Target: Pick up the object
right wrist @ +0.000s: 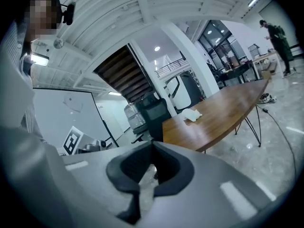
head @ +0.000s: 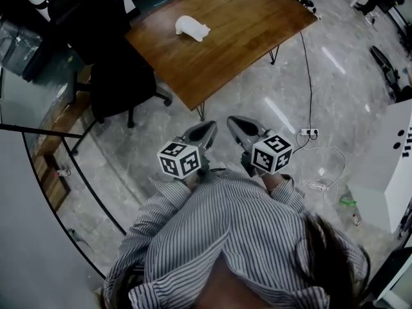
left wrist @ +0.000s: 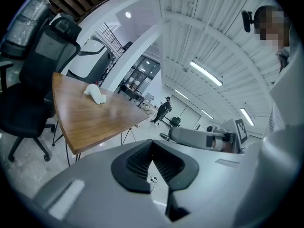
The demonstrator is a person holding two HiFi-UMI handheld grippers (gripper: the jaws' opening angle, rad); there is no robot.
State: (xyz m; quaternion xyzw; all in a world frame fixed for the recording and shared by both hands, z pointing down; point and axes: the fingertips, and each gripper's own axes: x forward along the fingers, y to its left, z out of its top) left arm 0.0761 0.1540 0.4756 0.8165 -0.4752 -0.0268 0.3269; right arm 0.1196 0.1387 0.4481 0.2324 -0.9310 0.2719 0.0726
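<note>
Left tongs (head: 207, 130): clenched; the left gripper view (left wrist: 152, 143) shows the two dark pads meeting at their tips with nothing between them. Right tongs (head: 235, 123): clenched likewise; the right gripper view (right wrist: 152, 145) shows the pad tips together and nothing held. Both tools are held side by side close to the person's chest, over the grey tiled floor (head: 257, 102), tips pointing toward the counter.

White object (head: 192, 28): lies on the wooden counter (head: 244, 24), toward its far left part, well apart from both tongs; nothing touches it. It also appears in the left gripper view (left wrist: 95, 93) and the right gripper view (right wrist: 191, 114), resting on the counter top; its exact shape cannot be made out.

Surroundings: a black office chair (head: 119, 76) stands just beside the left edge of the counter; a white power strip (head: 309, 132) lies on the floor to the right, with a dark cable running from it toward the counter.
</note>
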